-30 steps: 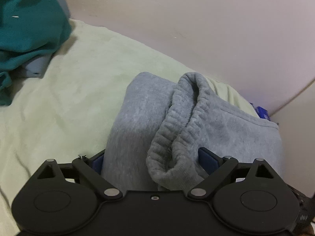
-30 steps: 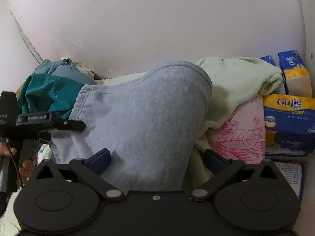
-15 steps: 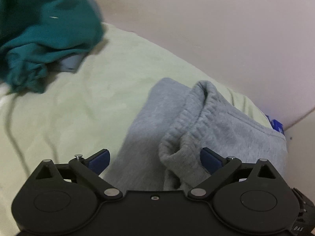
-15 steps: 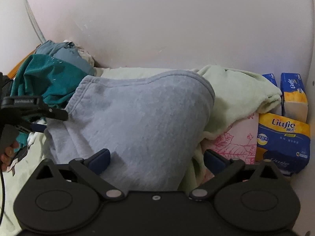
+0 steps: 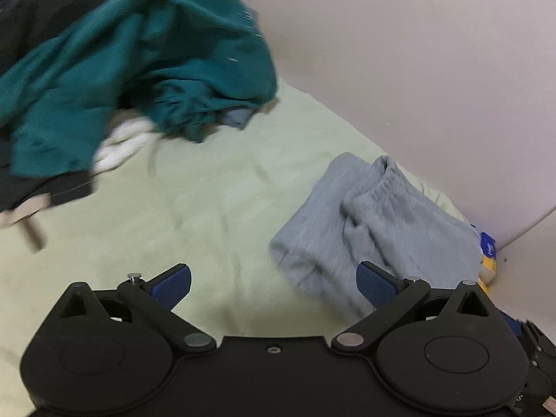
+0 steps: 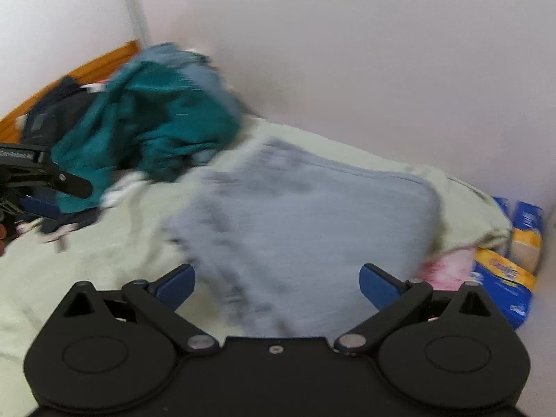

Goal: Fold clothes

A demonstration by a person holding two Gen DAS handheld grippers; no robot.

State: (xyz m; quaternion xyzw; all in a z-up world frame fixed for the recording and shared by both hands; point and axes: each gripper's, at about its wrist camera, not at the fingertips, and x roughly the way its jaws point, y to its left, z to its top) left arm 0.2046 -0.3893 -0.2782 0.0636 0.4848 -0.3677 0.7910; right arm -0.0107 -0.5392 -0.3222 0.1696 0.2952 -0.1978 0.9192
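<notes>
The light is soft and even, indoor, with no visible source and no glare – the pale wall (image 5: 399, 52) takes a faintly pinkish cast. Shadows are weak, mostly a dim smudge under the teal garment (image 5: 146, 55) where it overhangs the pale green sheet (image 5: 208, 187). Both views are smeared by motion blur, the right wrist one far worse: there the grey sweatpants (image 6: 305, 215) lose their knit texture and the tissue packs (image 6: 510, 271) are unreadable. Only the black gripper bodies stay crisp (they ride with the camera). Fisheye bending curves the wall edges, and dark vignette clips the upper corners.
</notes>
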